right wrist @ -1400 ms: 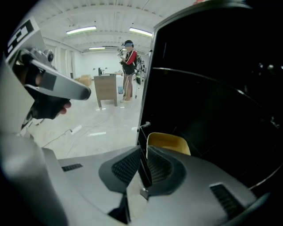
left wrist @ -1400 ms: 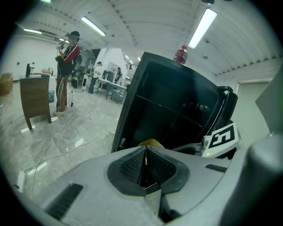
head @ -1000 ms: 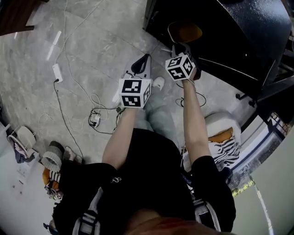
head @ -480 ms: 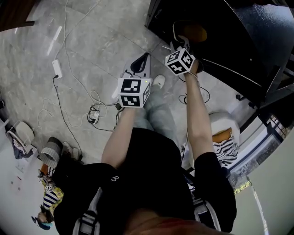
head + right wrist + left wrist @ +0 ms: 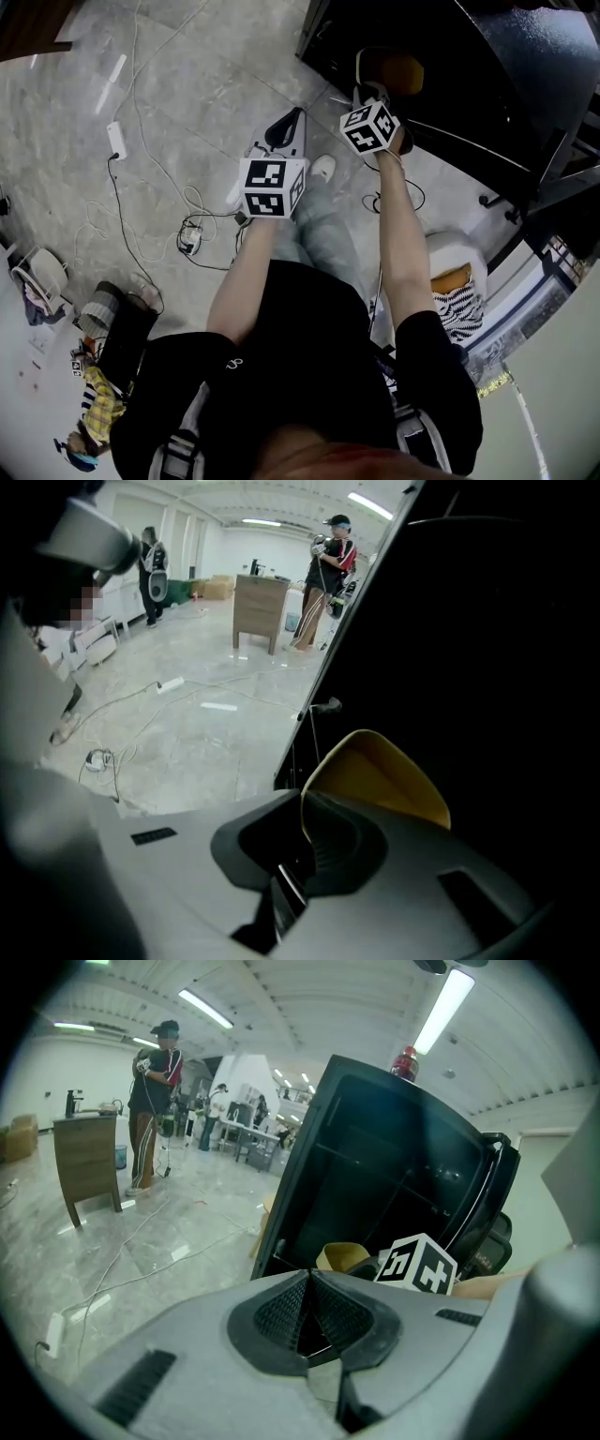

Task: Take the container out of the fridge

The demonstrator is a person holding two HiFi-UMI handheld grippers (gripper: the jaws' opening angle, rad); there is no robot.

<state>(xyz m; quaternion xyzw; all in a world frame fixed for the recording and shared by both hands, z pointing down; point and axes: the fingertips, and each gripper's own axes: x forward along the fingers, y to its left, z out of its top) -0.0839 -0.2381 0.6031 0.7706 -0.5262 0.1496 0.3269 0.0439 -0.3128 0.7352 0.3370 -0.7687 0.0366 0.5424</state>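
Observation:
A yellow container (image 5: 396, 69) sits low inside the open black fridge (image 5: 469, 56). My right gripper (image 5: 368, 94) reaches into the fridge, and its jaws are closing on the container's near rim. In the right gripper view the thin yellow rim (image 5: 303, 810) runs down between the jaws, with the container (image 5: 384, 775) rising behind them. My left gripper (image 5: 298, 116) hangs over the floor to the left of the fridge, shut with nothing in it. Its tips (image 5: 307, 1275) meet in the left gripper view, which also shows the container (image 5: 341, 1256) beyond.
Cables (image 5: 141, 197) and a power strip (image 5: 116, 145) lie on the grey floor at the left. A white seat with striped cloth (image 5: 457, 281) stands at the right. A person (image 5: 155, 1101) stands by a wooden cabinet (image 5: 89, 1152) far off. A red bottle (image 5: 405, 1061) tops the fridge.
My right gripper has moved slightly farther into the fridge toward the yellow container. The left gripper has hardly moved.

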